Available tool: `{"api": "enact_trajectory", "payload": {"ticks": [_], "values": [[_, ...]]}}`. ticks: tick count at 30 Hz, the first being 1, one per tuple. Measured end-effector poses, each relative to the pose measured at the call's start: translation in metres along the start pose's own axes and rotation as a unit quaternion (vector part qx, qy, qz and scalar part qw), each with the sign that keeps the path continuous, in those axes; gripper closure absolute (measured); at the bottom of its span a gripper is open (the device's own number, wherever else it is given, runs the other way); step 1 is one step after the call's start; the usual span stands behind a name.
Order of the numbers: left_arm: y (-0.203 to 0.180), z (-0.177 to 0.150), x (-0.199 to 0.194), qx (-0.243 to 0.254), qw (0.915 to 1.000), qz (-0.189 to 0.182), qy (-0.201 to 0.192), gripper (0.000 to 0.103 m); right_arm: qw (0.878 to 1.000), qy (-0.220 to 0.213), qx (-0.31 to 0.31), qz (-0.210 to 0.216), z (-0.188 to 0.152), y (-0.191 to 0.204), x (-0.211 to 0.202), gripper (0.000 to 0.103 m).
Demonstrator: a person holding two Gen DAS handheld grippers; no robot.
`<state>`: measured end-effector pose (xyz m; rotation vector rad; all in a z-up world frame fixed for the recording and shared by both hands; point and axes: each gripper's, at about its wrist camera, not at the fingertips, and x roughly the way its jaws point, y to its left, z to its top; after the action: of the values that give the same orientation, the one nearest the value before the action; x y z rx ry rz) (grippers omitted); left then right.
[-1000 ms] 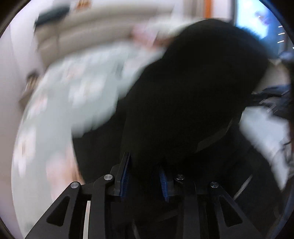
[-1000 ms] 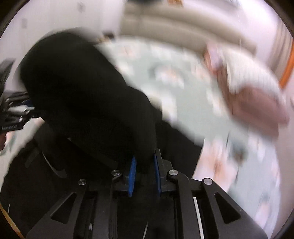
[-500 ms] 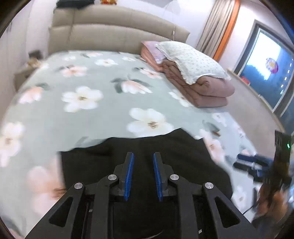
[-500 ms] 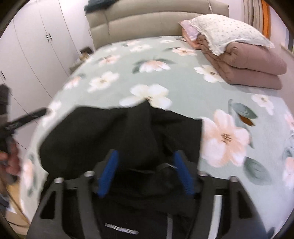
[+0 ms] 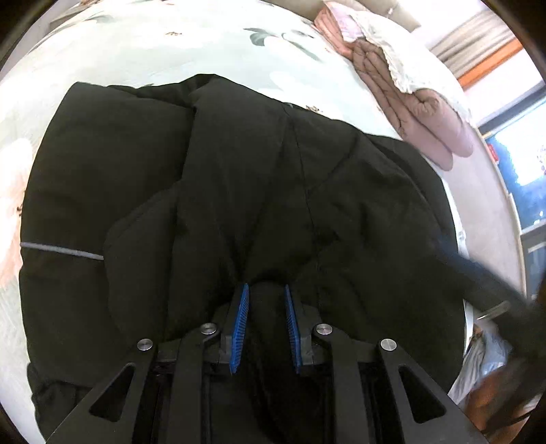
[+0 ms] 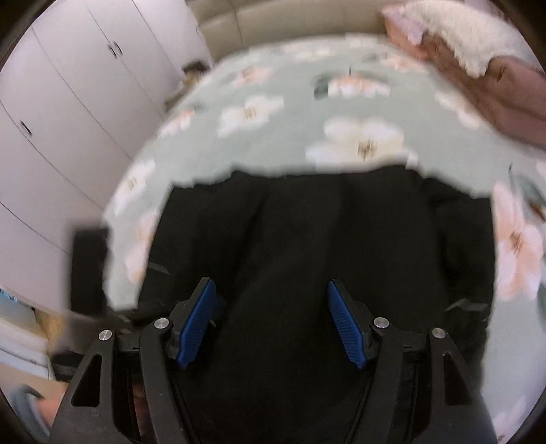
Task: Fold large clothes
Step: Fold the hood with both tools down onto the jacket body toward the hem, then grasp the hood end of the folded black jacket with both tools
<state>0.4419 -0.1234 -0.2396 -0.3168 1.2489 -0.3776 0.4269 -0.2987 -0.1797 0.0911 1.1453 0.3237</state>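
A large black jacket (image 5: 239, 177) lies spread on the floral bed; it also fills the lower half of the right wrist view (image 6: 324, 239). My left gripper (image 5: 264, 293) has its blue pads close together with a bunch of the black fabric between them. My right gripper (image 6: 271, 290) is wide open just above the jacket and holds nothing. A grey reflective stripe (image 5: 61, 251) shows on the jacket's left side.
The bed has a pale green cover with flowers (image 6: 361, 140). A folded pink quilt with a white pillow (image 5: 413, 92) lies at the far right. White wardrobes (image 6: 68, 112) stand to the left. A beige headboard (image 6: 290, 17) is behind.
The jacket was swung up in front of both cameras, then came down flat on the bed. My right gripper has opened and let go. My left gripper has moved low over the fabric.
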Motion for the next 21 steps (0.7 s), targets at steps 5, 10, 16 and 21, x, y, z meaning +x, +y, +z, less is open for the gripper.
{"api": "enact_trajectory", "payload": {"ticks": [5, 10, 16, 21], "values": [[-0.012, 0.006, 0.016, 0.019, 0.9996, 0.007, 0.017, 0.081, 0.998, 0.001, -0.041, -0.041, -0.046, -0.007, 0.03, 0.033], [-0.024, 0.012, 0.024, 0.024, 0.9995, 0.01, 0.018, 0.081, 0.998, -0.033, -0.033, -0.038, -0.063, -0.005, 0.025, 0.03], [-0.02, 0.004, 0.004, 0.014, 0.9997, 0.011, 0.017, 0.081, 1.0, -0.023, 0.0, -0.016, -0.062, -0.008, -0.006, 0.03], [-0.024, -0.006, -0.008, 0.03, 0.9993, 0.022, 0.003, 0.081, 1.0, -0.003, 0.0, -0.021, -0.066, -0.009, 0.0, 0.03]]}}
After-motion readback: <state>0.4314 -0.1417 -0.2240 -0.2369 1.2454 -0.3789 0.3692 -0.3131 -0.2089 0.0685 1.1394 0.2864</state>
